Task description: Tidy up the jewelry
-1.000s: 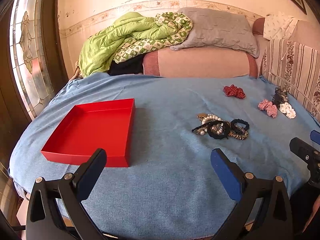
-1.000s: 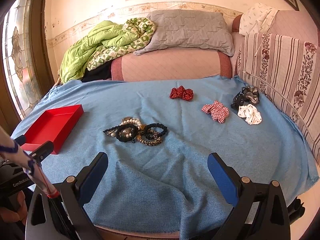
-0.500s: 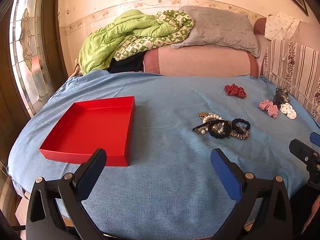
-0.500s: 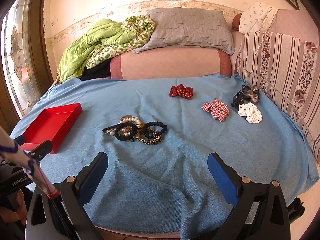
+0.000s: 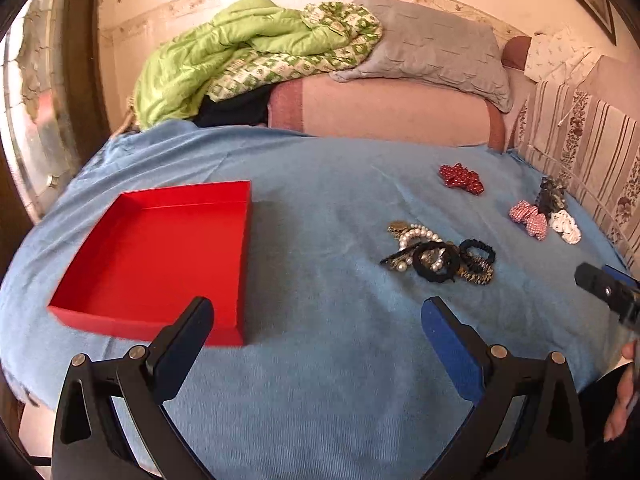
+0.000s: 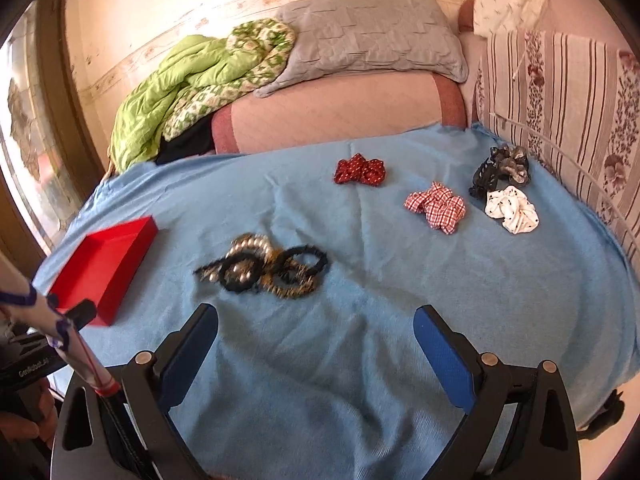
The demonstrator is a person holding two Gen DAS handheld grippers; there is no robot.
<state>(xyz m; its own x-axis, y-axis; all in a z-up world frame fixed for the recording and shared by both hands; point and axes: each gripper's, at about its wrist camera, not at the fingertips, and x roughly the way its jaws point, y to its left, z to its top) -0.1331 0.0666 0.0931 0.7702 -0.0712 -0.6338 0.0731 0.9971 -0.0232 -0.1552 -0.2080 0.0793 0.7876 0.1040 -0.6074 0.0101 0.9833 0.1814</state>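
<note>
A pile of bracelets and hair ties (image 5: 438, 255) (image 6: 264, 268), with pearls, lies mid-bed on the blue blanket. An empty red tray (image 5: 160, 256) (image 6: 104, 264) sits to its left. My left gripper (image 5: 318, 336) hangs open over the near blanket, between tray and pile, holding nothing. In the right wrist view my right gripper (image 6: 316, 340) is open too, just short of the pile and slightly to its right, with nothing between its fingers.
Scrunchies lie at the right: a red dotted one (image 6: 360, 171), a red checked one (image 6: 438, 206), a white one (image 6: 512, 210) and a dark clip (image 6: 500, 170). A green quilt (image 5: 240, 52), a grey pillow (image 5: 432, 54) and a pink bolster (image 5: 384, 114) line the back.
Both grippers have moved forward over the bed, and the right one has tilted, so the pile and tray sit closer in view. Both jaws stay open.
</note>
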